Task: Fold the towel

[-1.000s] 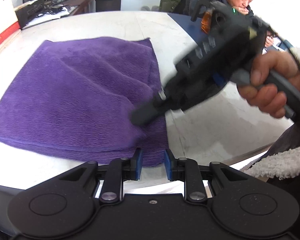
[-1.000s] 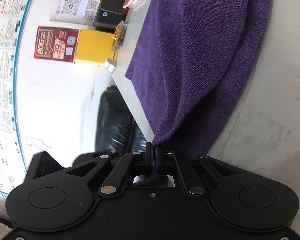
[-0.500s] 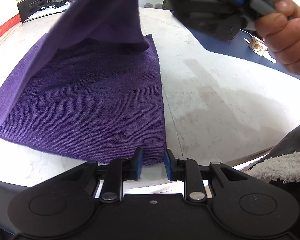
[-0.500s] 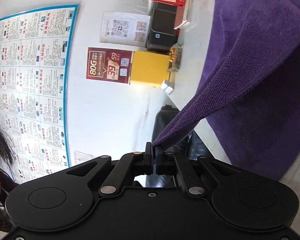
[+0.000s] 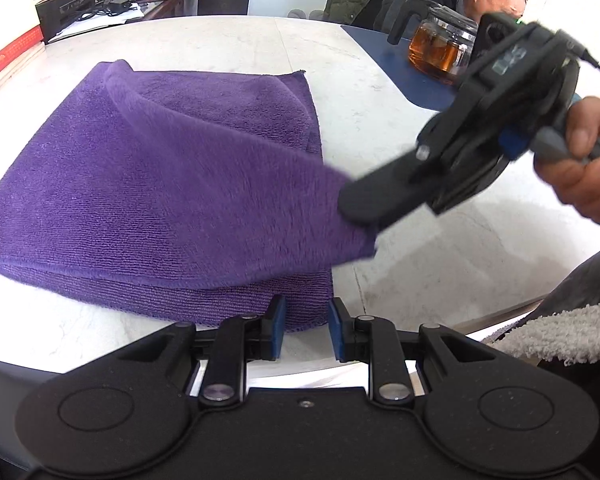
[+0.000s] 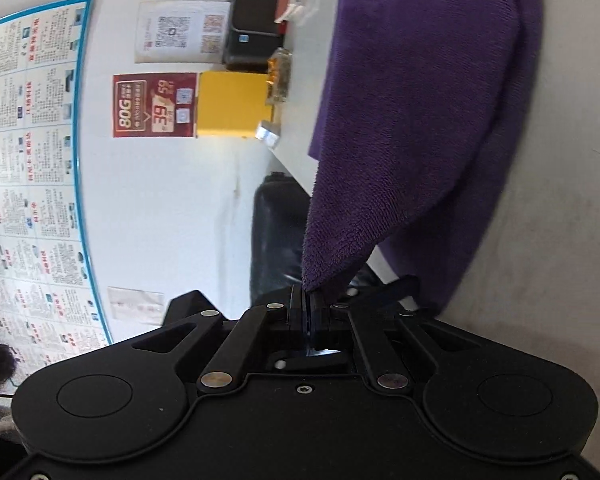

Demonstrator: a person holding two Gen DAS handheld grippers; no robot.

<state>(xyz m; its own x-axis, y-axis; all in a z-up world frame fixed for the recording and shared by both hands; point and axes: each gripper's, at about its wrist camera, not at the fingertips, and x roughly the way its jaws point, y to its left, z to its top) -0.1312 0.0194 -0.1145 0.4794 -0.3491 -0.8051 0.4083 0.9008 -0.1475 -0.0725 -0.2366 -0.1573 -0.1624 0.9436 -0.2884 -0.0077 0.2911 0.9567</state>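
- The towel [image 5: 148, 184] is purple cloth with a soft, fuzzy, fine-ribbed pile, matt all over.
- The bench [image 5: 420, 264] looks like pale polished stone, smooth, faintly veined, with a dull sheen.
- The left gripper [image 5: 303, 330] is matt, finely speckled black plastic with shiny metal rivets; its fingers [image 5: 277, 330] carry smooth blue pads.
- The right gripper [image 6: 309, 306] is the same matt black plastic.
- The teapot [image 5: 440, 46] is clear, glossy glass.
- The sleeve [image 5: 560, 332] cuff is rough, curly fleece.

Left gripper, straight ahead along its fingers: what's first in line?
Likely the near edge of the purple terry towel, lying just ahead of the left gripper on the white marble table; depth is unclear.
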